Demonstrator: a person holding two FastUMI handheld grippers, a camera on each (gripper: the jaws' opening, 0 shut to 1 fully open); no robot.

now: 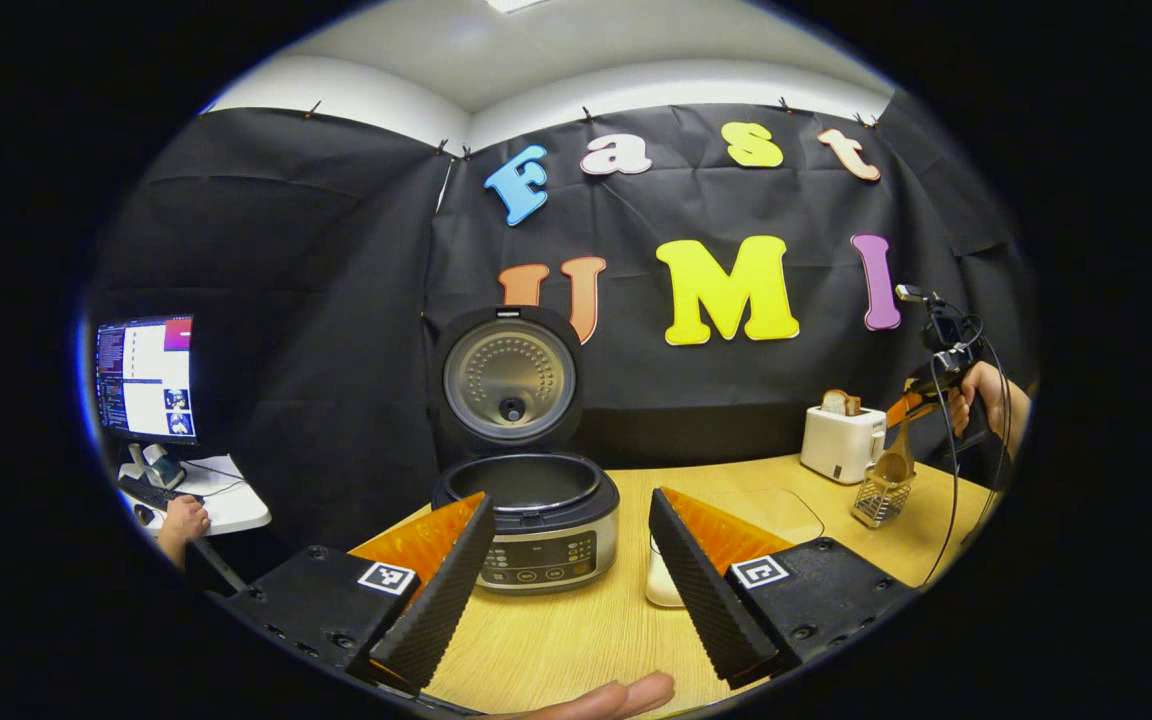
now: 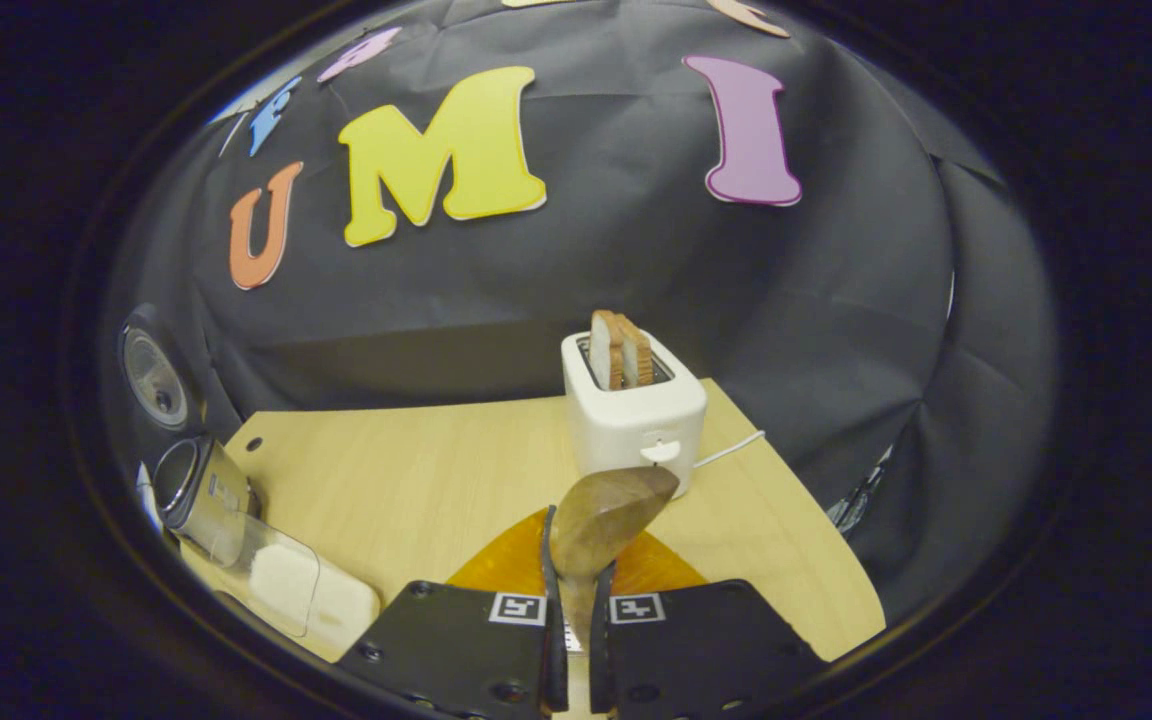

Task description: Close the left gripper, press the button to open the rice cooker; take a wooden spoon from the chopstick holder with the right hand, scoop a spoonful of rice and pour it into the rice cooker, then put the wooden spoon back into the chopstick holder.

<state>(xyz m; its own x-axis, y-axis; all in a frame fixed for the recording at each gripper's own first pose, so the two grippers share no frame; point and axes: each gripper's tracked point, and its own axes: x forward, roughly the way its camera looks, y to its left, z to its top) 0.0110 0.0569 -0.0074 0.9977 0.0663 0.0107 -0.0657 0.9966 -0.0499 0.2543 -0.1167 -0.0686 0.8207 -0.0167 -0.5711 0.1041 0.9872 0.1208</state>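
Nearest, right gripper (image 2: 576, 600): jaws drawn almost together, both fingers pressing the neck of the wooden spoon (image 2: 604, 518).
Spoon axis: handle runs back between the fingers, bowl points forward and a little to the right, toward the toaster (image 2: 633, 420) in the right gripper view.
Spoon seen from the left gripper view: it hangs from the right gripper (image 1: 921, 395), bowl down, just above the wire chopstick holder (image 1: 881, 500); I cannot tell whether it touches the holder.
Left gripper (image 1: 571, 575): jaws spread wide, holding nothing, hovering over the table (image 1: 576, 640).
Rice cooker (image 1: 536, 520): stands between and just beyond the left fingers, lid upright and open, pot mouth uncovered.
Rice container (image 2: 286, 585): a clear-lidded box lies just beside the cooker, near the table's front edge.
Open room: bare tabletop between cooker and toaster.
Edges: toaster and holder stand near the far right corner, close to the black cloth wall (image 1: 336, 300).
Far left: a monitor (image 1: 146, 378) on a side desk, well apart.
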